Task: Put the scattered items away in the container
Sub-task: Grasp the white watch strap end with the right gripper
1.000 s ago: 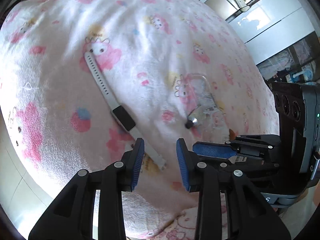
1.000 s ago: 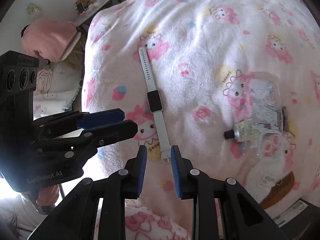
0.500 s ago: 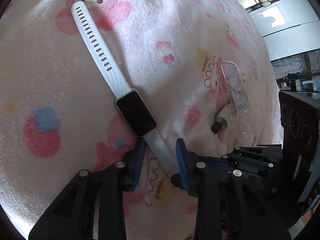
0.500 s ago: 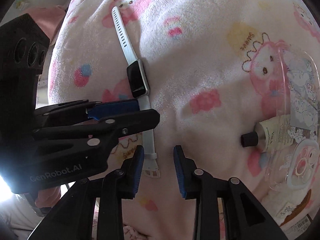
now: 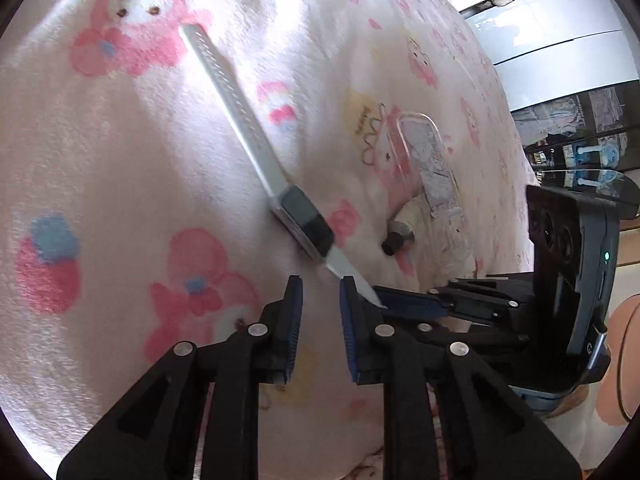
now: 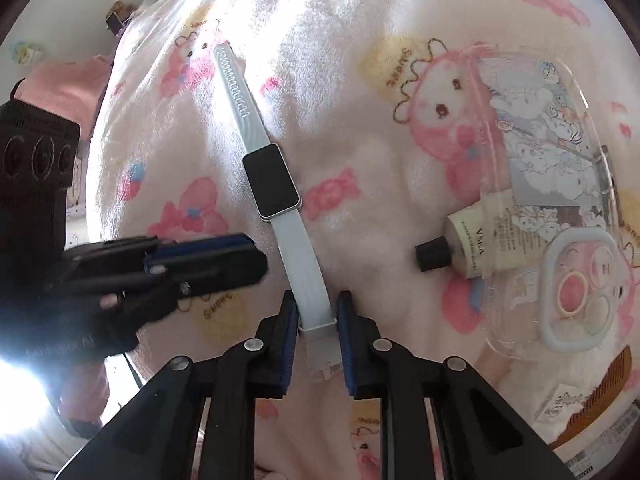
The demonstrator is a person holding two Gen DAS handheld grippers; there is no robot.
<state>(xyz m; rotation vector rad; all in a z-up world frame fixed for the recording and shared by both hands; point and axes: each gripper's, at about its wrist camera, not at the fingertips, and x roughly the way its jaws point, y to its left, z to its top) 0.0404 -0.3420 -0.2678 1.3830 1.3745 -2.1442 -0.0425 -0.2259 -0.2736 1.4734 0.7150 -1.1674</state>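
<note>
Both grippers work at the watch [image 6: 272,182]. The right gripper [image 6: 318,322] is closing on its strap end at 6 o'clock, to lift it. The left gripper [image 5: 320,300] is opening, nothing between its jaws.

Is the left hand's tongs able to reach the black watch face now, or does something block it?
Probably yes. The watch face lies bare on the blanket, just ahead of the left tongs; only the right tongs, closing on the strap end, crowd that side.

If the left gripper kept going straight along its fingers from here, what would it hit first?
Most likely the pink printed blanket. The left gripper has nothing between its opening jaws; the white smartwatch strap passes just beside its right-hand finger, toward the right gripper, so it might brush that. Depth is uncertain.
</note>
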